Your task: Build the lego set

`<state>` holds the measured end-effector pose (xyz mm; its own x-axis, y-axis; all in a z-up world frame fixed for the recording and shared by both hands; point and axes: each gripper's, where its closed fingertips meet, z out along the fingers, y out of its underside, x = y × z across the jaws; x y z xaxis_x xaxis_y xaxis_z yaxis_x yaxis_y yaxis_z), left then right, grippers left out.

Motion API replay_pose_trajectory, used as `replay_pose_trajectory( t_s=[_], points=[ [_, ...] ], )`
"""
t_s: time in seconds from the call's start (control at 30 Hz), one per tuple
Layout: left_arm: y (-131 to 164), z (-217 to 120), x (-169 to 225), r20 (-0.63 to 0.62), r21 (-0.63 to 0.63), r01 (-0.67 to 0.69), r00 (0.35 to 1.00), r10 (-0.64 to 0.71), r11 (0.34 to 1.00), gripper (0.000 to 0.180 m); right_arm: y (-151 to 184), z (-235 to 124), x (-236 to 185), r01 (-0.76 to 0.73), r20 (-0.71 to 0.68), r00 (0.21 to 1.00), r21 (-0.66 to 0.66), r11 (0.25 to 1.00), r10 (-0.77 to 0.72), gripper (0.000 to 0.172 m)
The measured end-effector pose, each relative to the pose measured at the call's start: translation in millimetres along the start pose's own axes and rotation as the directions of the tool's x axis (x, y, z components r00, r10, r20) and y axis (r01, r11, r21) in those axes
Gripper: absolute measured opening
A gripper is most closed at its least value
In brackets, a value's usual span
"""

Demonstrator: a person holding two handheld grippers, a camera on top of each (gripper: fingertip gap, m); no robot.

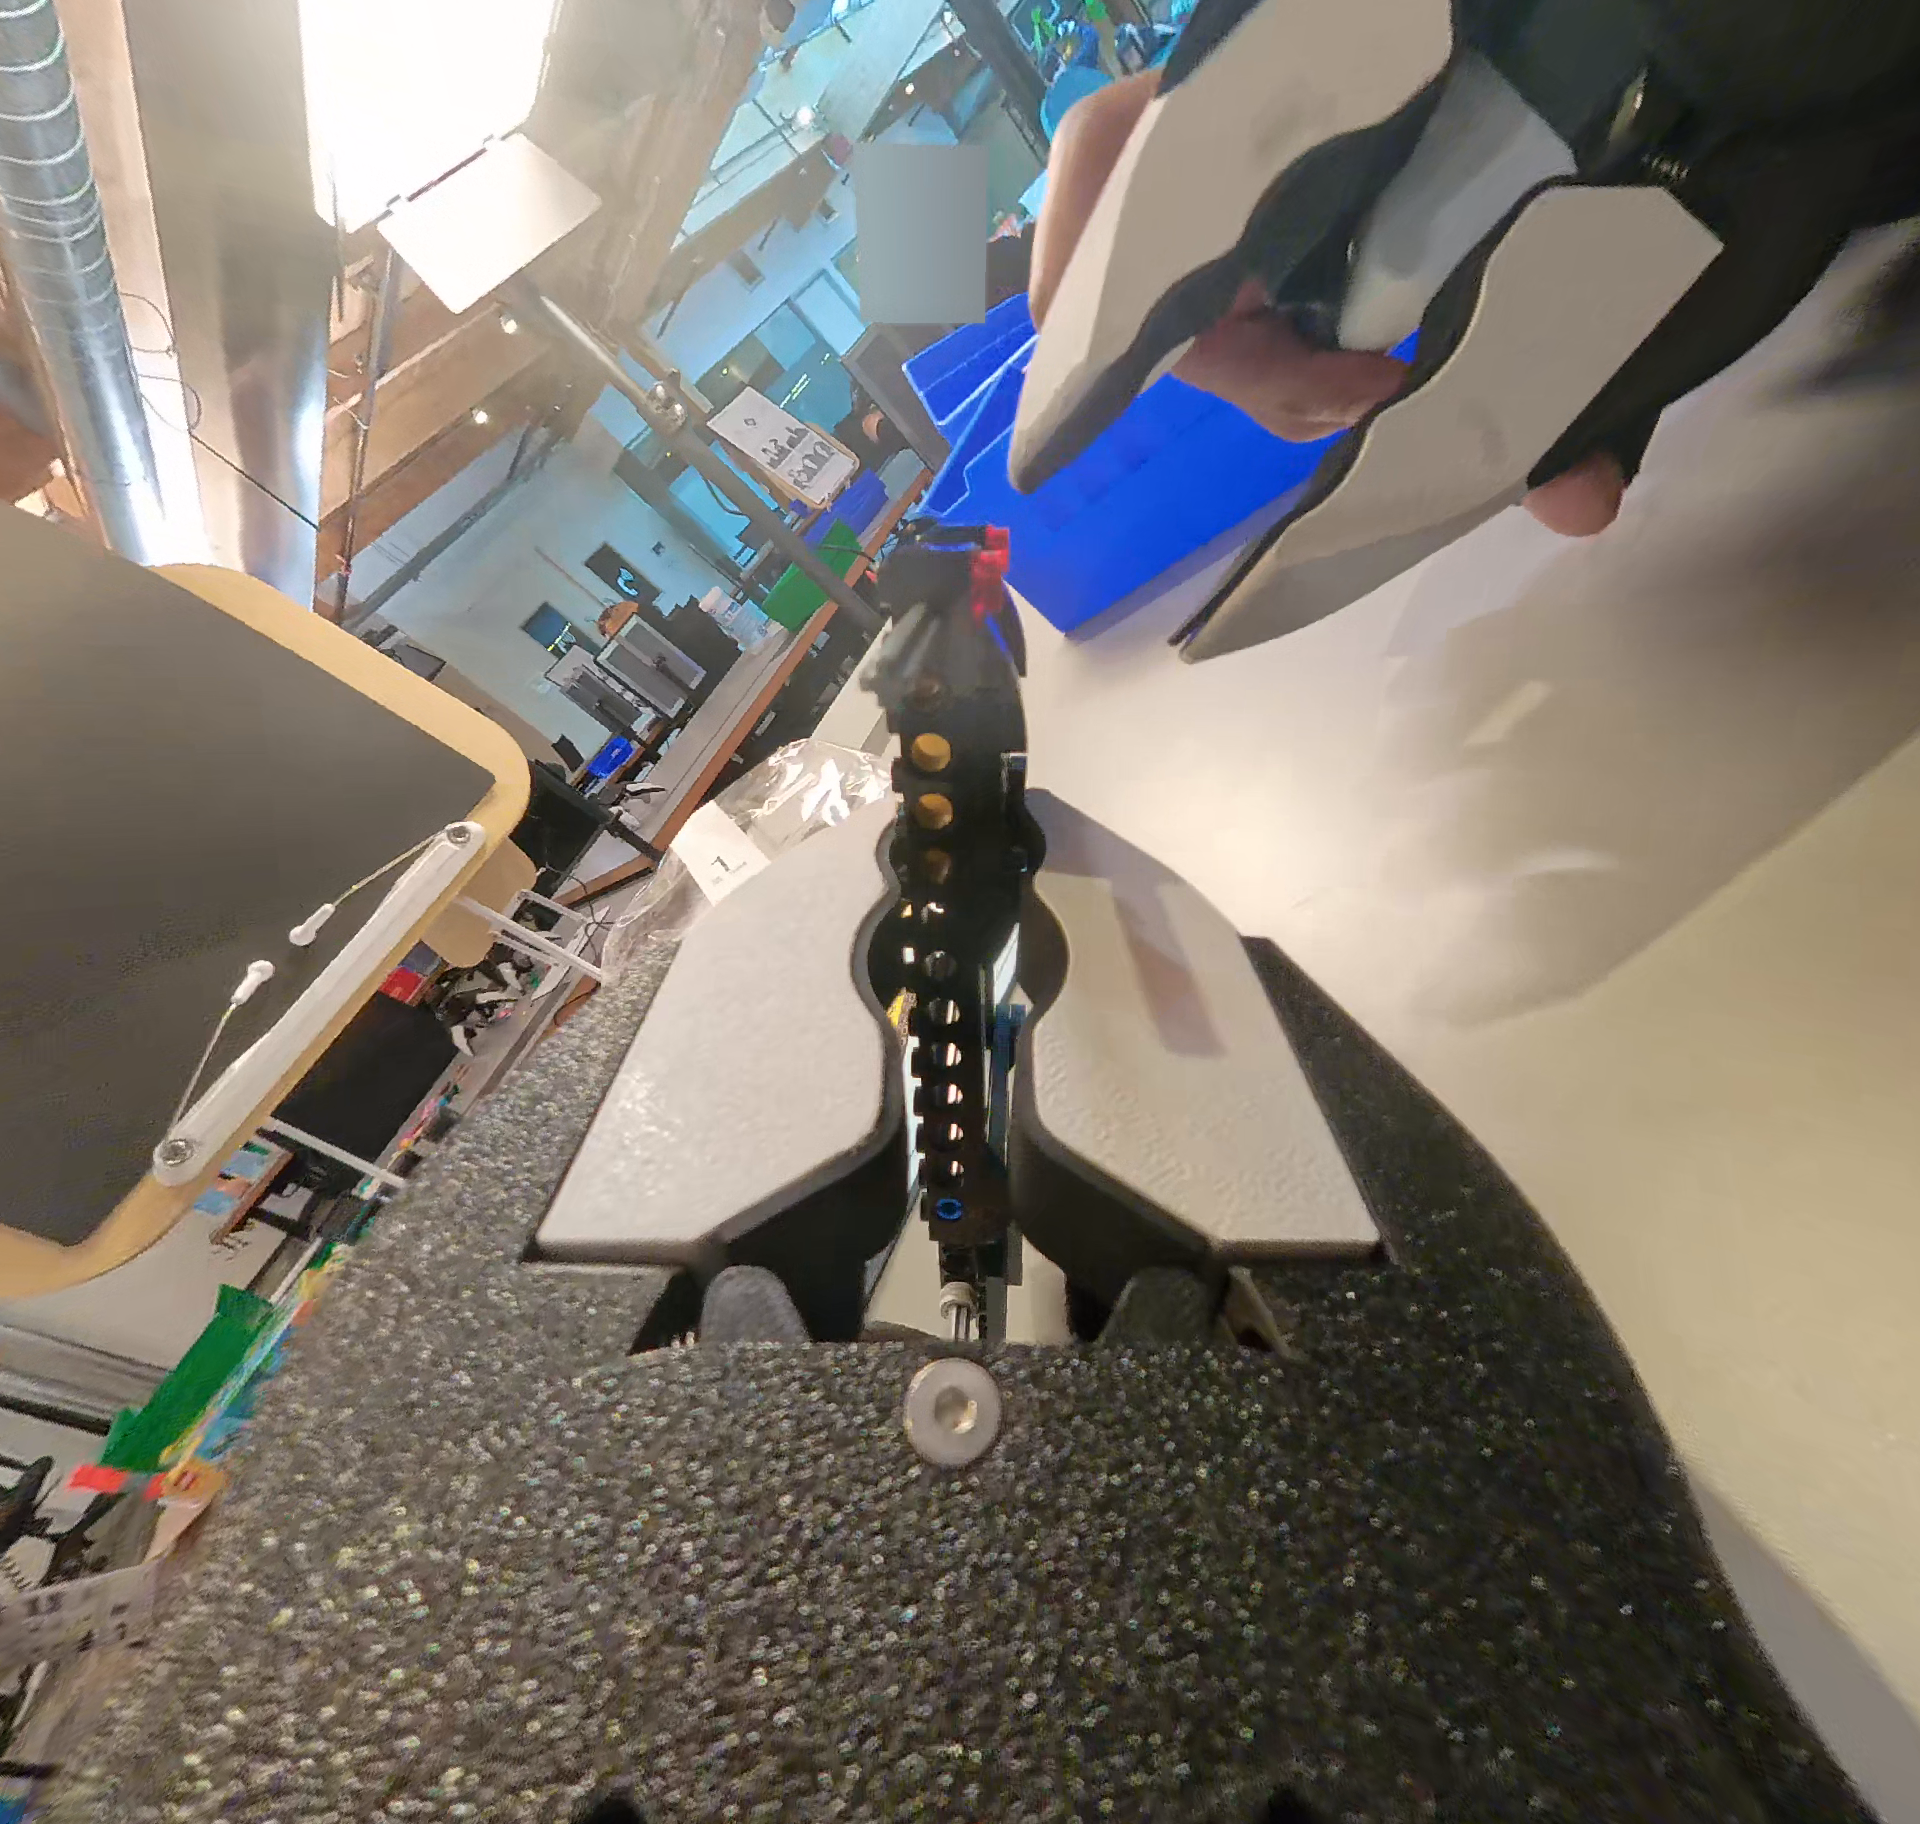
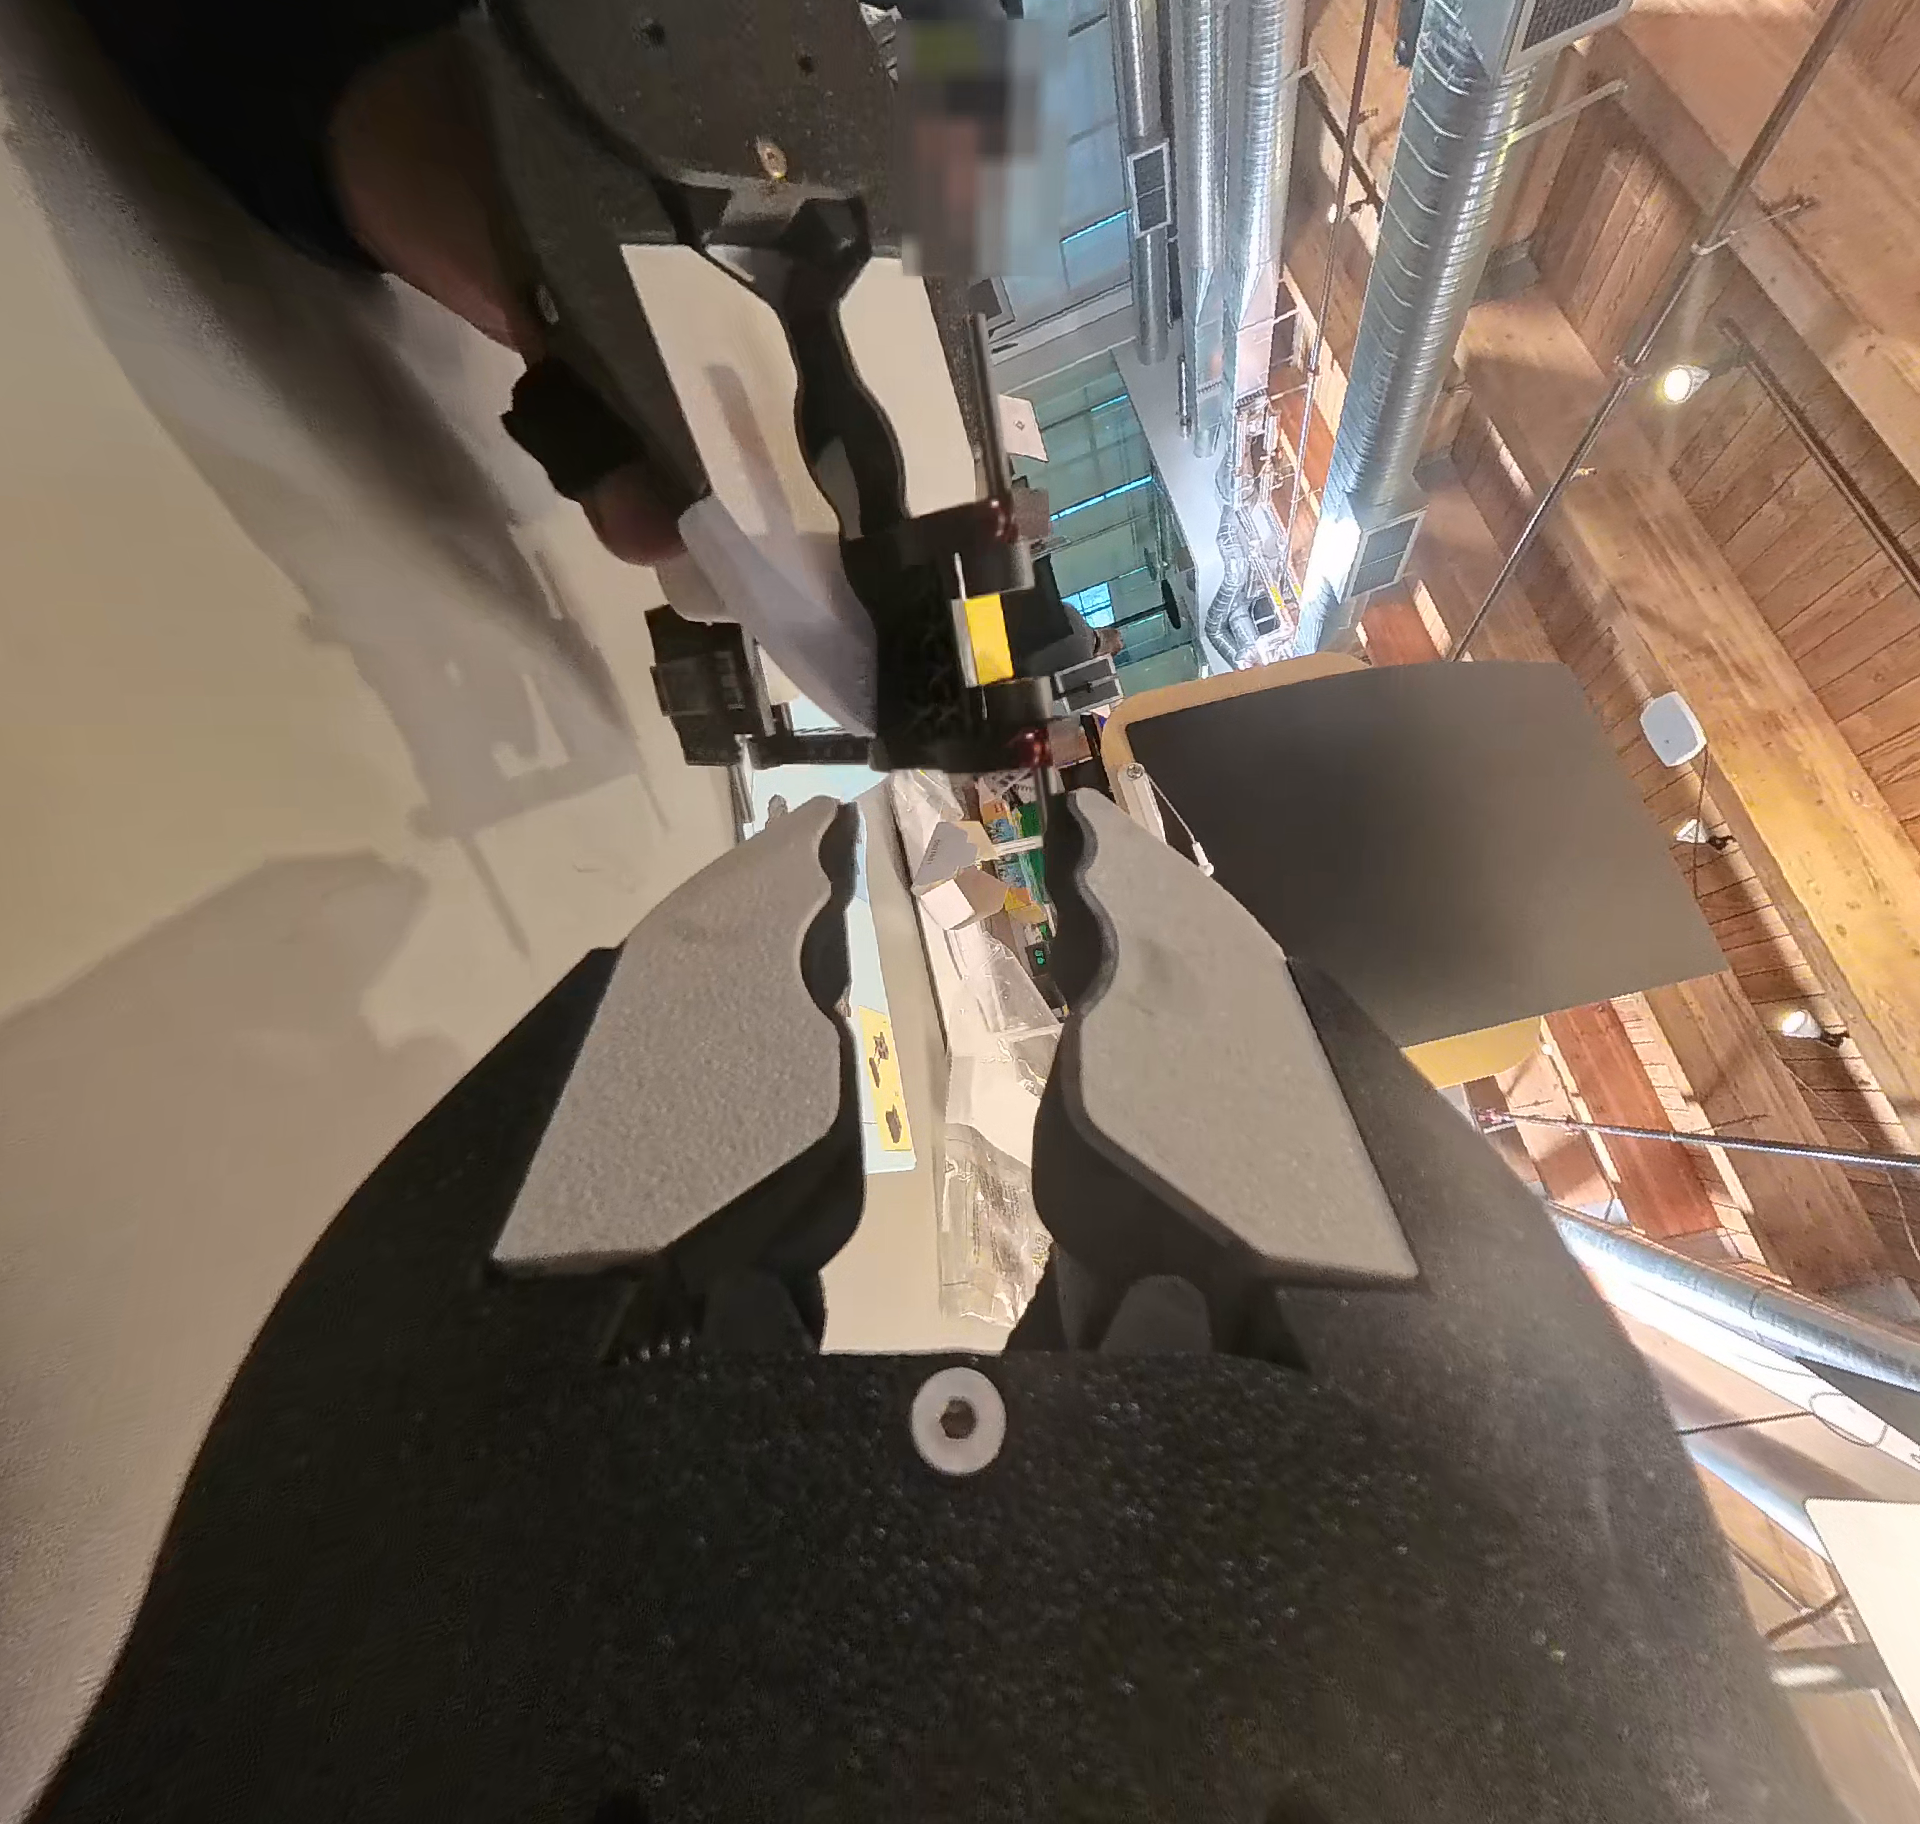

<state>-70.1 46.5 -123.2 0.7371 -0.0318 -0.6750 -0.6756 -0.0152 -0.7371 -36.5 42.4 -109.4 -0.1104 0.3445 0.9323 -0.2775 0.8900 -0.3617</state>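
Left tongs (image 1: 961, 839) clamped on black pin-studded brick assembly (image 1: 951, 943), holding it up off the surface (image 1: 1403, 787) so the gaping, empty right tongs (image 2: 951, 818) can approach its near end.

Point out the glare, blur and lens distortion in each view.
Left wrist view: blown-out ceiling light, motion-blurred right gripper, fisheye-bent table. Right wrist view: soft shadows across the table, blurred left gripper, curved ducts.
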Motion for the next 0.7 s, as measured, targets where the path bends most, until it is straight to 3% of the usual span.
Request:
replay_pose_trajectory(
  t_s=[0.3,0.5,0.7],
  points=[
    [-2,2,4,-0.026,-0.012,-0.018,0.999,0.018,1.000,0.016,-5,1,4,-0.013,-0.004,1.000,0.013,1.000,0.013,0.037],
    [3,6,11,-0.052,-0.099,-0.194,0.980,0.190,0.976,0.016,-8,2,1,0.002,0.015,1.000,0.004,1.000,-0.002,0.040],
    [3,8,20,-0.102,-0.168,-0.381,0.924,0.368,0.909,0.016,0,6,-17,0.026,0.110,0.994,-0.051,0.998,-0.020,0.044]
  ],
)
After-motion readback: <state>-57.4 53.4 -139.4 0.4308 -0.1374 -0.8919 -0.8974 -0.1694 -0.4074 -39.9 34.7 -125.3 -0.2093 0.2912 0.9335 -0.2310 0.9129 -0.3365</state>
